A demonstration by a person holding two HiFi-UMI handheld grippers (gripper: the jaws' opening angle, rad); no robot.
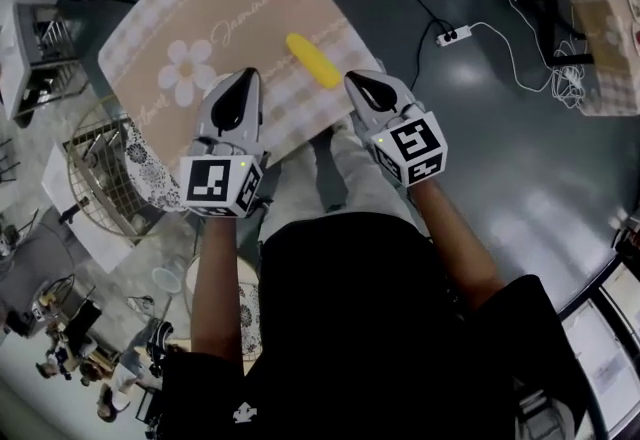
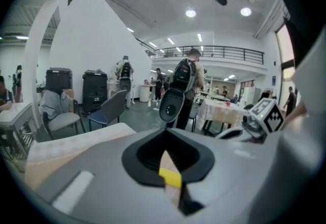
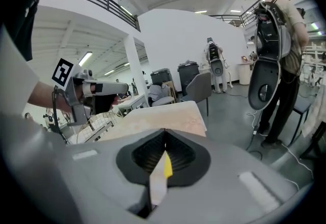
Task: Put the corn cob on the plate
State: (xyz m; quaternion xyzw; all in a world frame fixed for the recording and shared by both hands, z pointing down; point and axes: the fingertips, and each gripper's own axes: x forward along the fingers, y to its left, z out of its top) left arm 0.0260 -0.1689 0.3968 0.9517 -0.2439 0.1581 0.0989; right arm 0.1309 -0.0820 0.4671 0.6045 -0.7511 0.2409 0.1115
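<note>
Corn cob (image 1: 313,61): yellow, lying on the tabletop (image 1: 200,18) at a slant, its far end to the left and its near end to the right. Nothing touches it.
Tabletop: beige, with a checked border, a white daisy and script lettering printed on it. The cob lies toward its near right part.
Your left gripper (image 1: 247,78): held over the near edge of the tabletop, near and left of the cob and apart from it. Its jaws are pressed together with nothing between them.
Your right gripper (image 1: 352,80): held at the near right edge of the tabletop, just near and right of the cob's near end, not touching it. Its jaws are also fully together and hold nothing.
Between your grippers: the cob sits beyond the gap between the two tips, closer to the right one.
Left of you: a round wire basket (image 1: 100,178) stands beside the tabletop.
Floor on the far right: a white power strip (image 1: 455,34) with trailing cables, and a second table (image 1: 590,28) past it.
Left gripper view: a person with a backpack (image 2: 186,75) stands far off, and a grey chair (image 2: 109,108) stands past the tabletop's edge.
</note>
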